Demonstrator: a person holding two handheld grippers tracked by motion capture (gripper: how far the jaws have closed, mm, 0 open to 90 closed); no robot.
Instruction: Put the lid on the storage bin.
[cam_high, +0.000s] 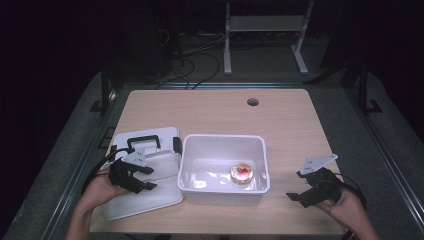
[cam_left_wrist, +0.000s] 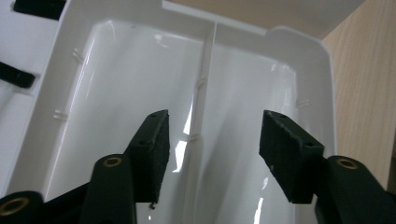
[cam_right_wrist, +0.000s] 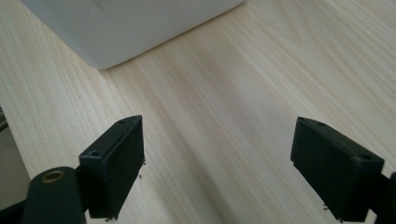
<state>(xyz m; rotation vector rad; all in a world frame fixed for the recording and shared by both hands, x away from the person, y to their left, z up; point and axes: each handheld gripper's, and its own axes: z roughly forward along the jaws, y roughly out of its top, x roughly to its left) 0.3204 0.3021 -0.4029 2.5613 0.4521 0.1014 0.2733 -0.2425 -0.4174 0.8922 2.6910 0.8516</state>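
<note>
The lid (cam_left_wrist: 140, 93) is shiny white plastic, the table (cam_right_wrist: 224, 116) is smooth pale wood, and the pads (cam_right_wrist: 116, 163) look like rough black rubber.

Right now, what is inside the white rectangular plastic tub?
Inside the white rectangular plastic tub lies one small round pastry with a red centre. The tub's near wall hides a strip of its floor.

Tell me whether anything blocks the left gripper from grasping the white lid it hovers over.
Nothing visible does. The left gripper hovers open just above the lid, jaws astride its centre rib. The bin stands beside the lid, not between.
</note>
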